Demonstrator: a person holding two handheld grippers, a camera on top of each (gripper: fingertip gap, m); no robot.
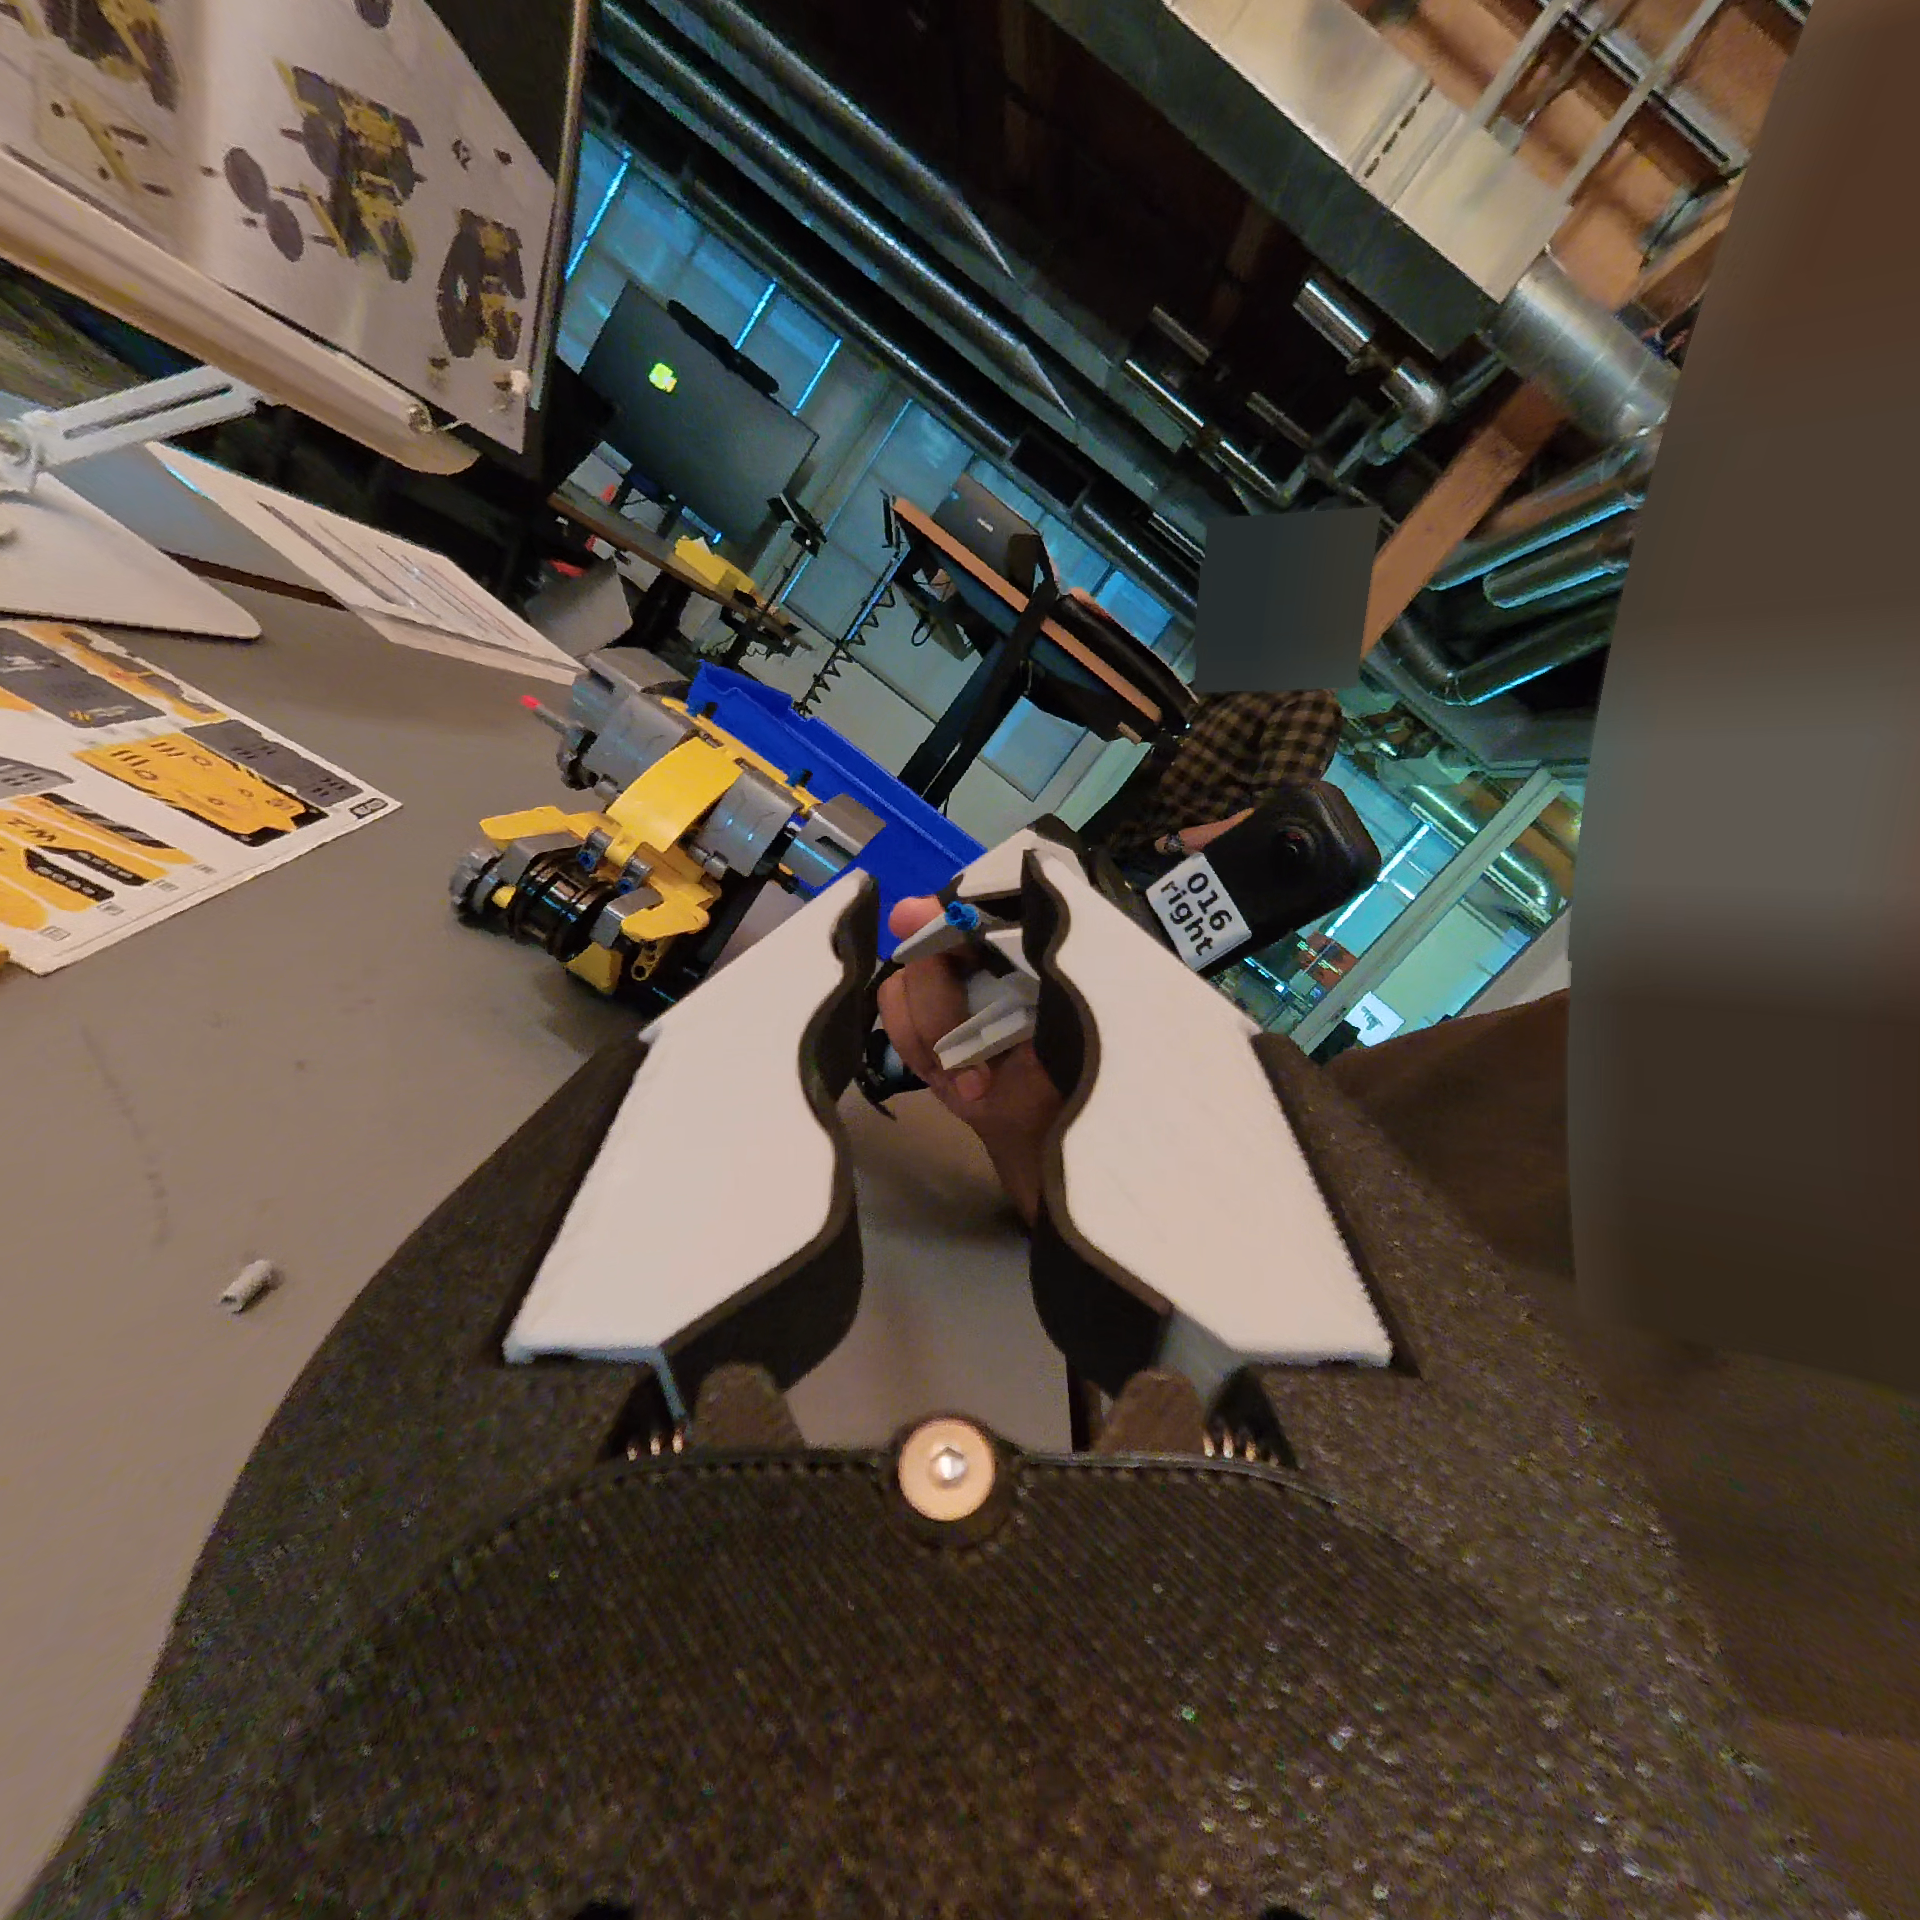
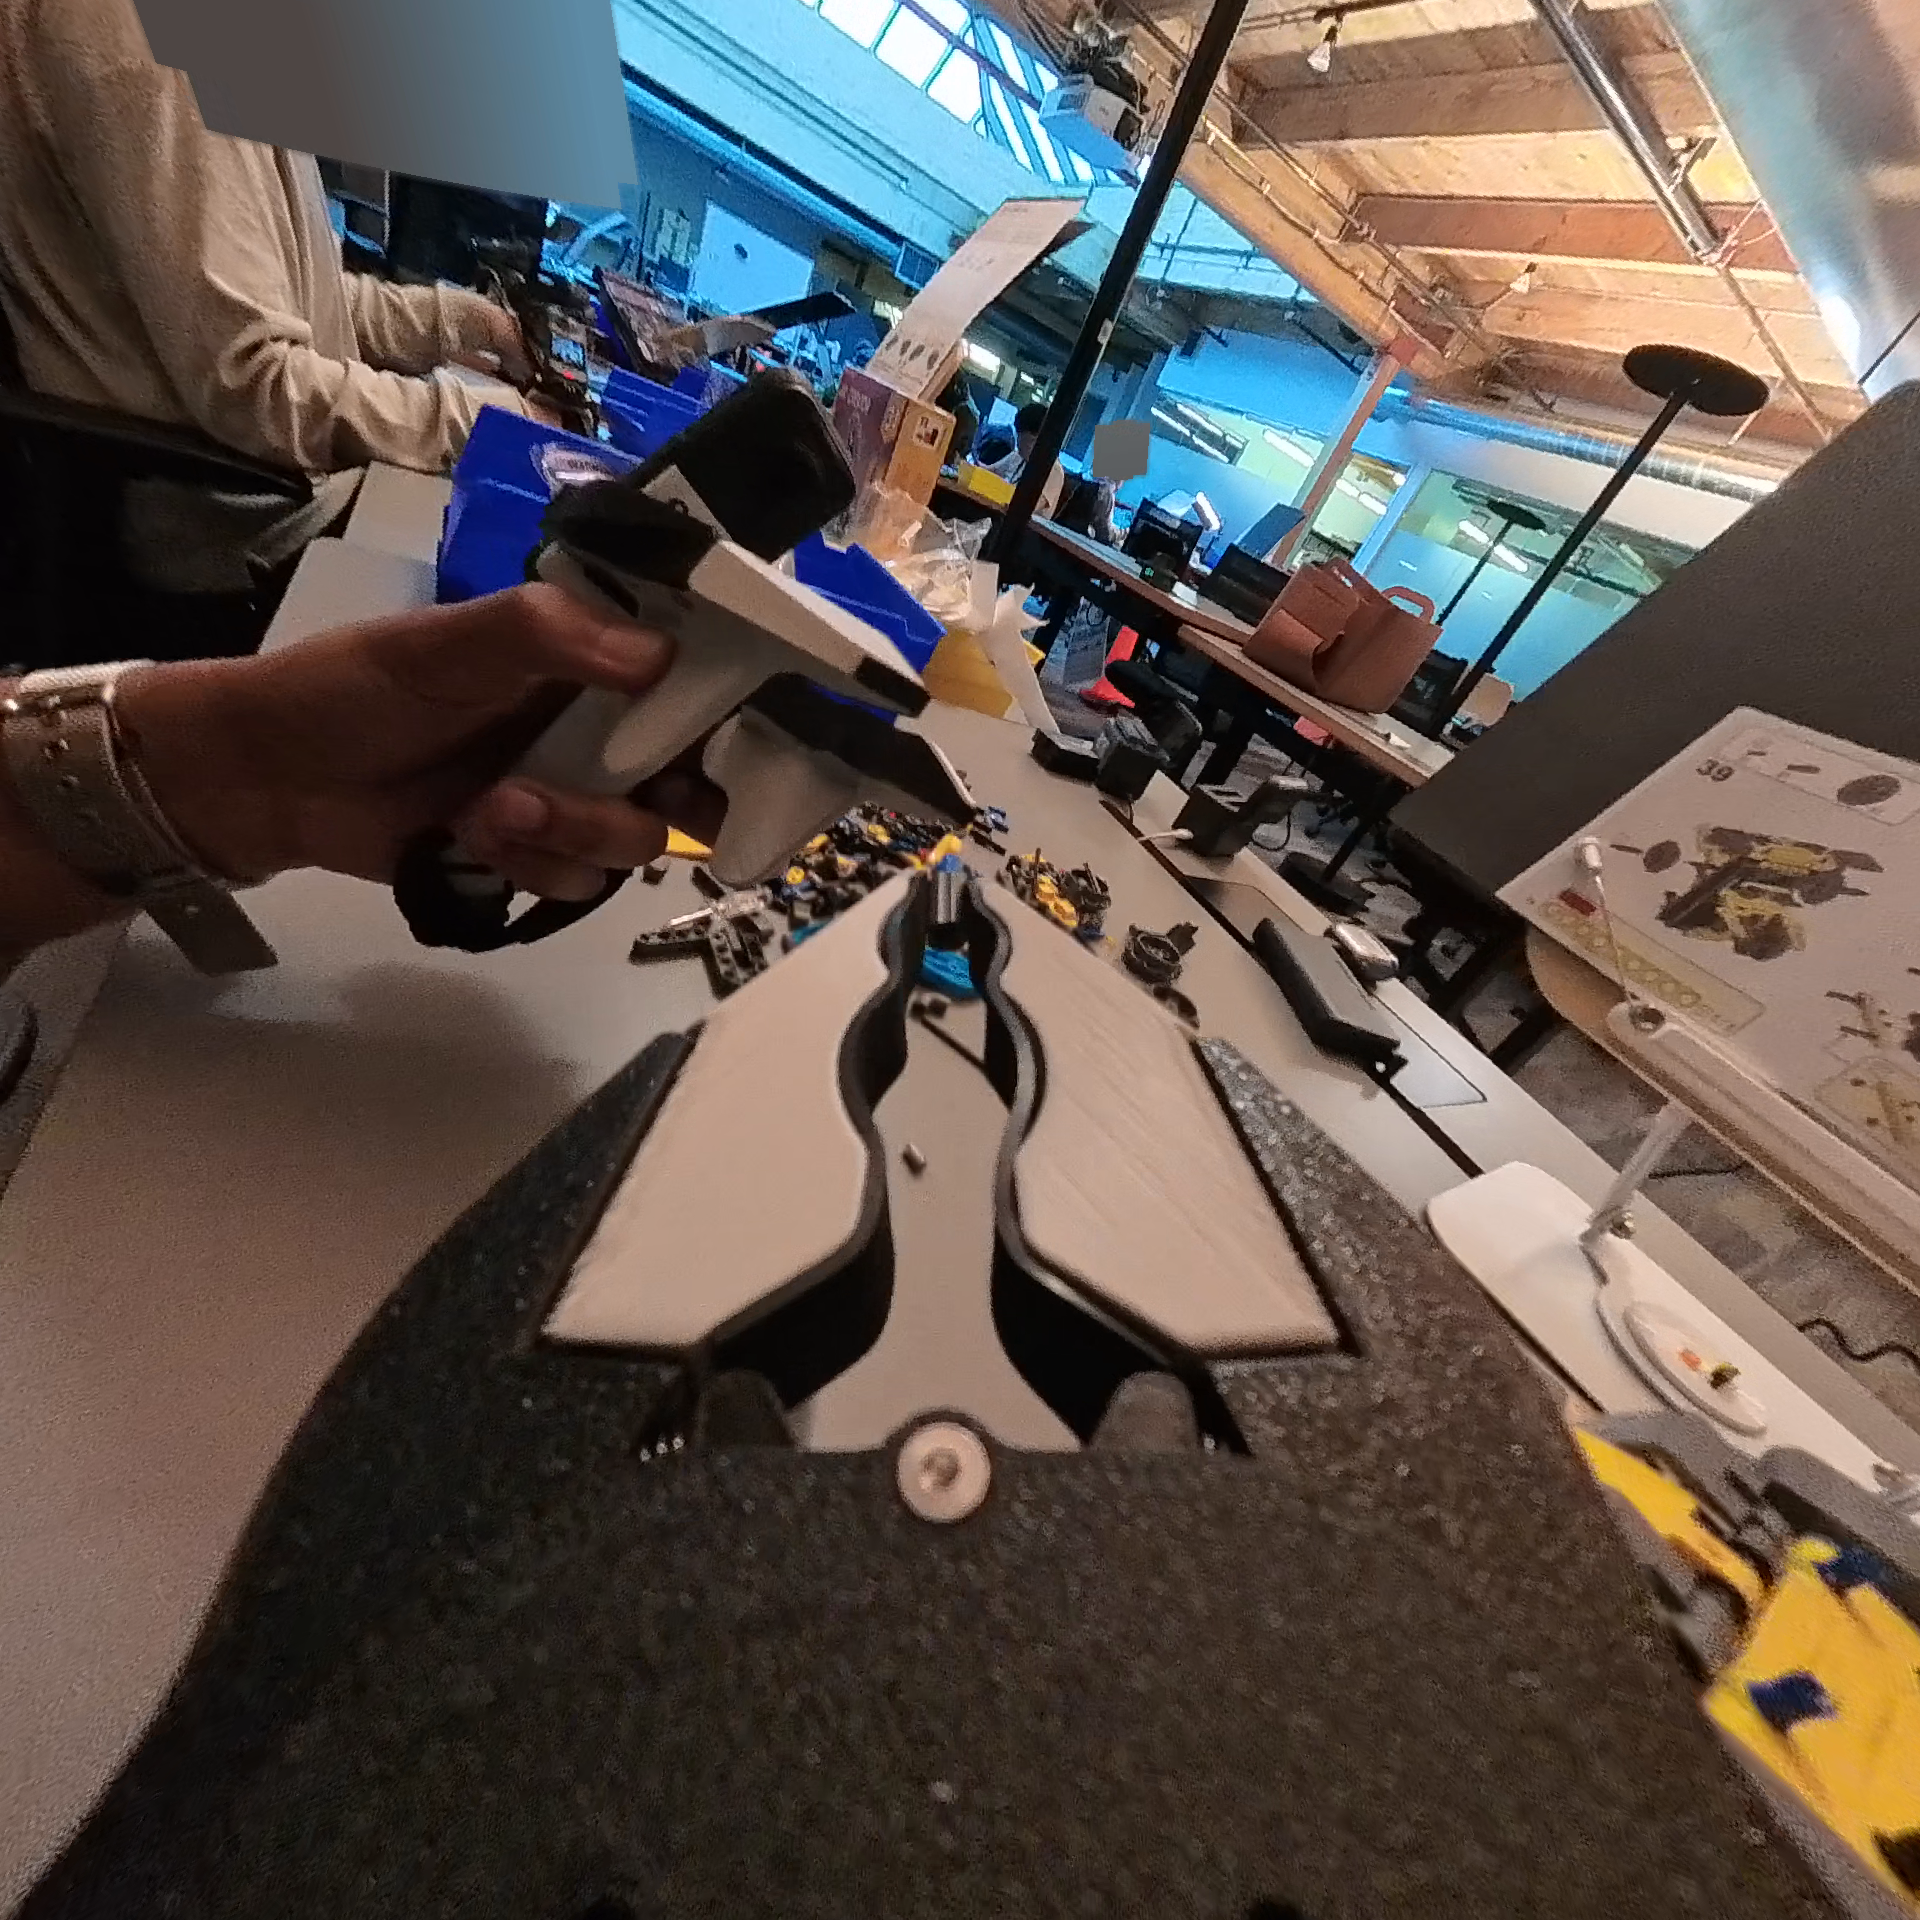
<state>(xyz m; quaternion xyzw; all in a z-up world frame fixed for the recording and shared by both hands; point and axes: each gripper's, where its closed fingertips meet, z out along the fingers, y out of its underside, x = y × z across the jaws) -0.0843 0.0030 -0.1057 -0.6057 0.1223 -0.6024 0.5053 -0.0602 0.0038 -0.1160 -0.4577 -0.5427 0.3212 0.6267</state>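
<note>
The right gripper (image 2: 945,891) is clamped on a small pin (image 2: 944,958) that has a grey end and a blue end. In the right wrist view its long axis runs along the fingers, grey end forward at the tips and blue end back between the pads. The pin is held in the air above the grey table (image 1: 312,1143), to the right of the yellow-and-grey brick vehicle (image 1: 644,862).

The left gripper (image 1: 945,873) has its fingers apart and grips nothing. The other gripper's tips and the pin sit just ahead of its gap. A hand (image 2: 395,748) with a wristwatch holds it.

Writing shows on several things, all of it printed. A white label (image 1: 1200,914) is stuck on the camera housing right of the vehicle. A yellow-and-black sticker sheet (image 1: 156,790) lies flat to the vehicle's left. An instruction page (image 1: 312,187) stands propped on a stand above and left of it — parts diagrams and a step number.

A blue bin (image 1: 831,769) stands just behind the vehicle. One small grey piece (image 1: 247,1286) lies alone, well in front of the vehicle. A scatter of loose black, yellow and blue parts (image 2: 883,842) lies beyond the gripper tips.
</note>
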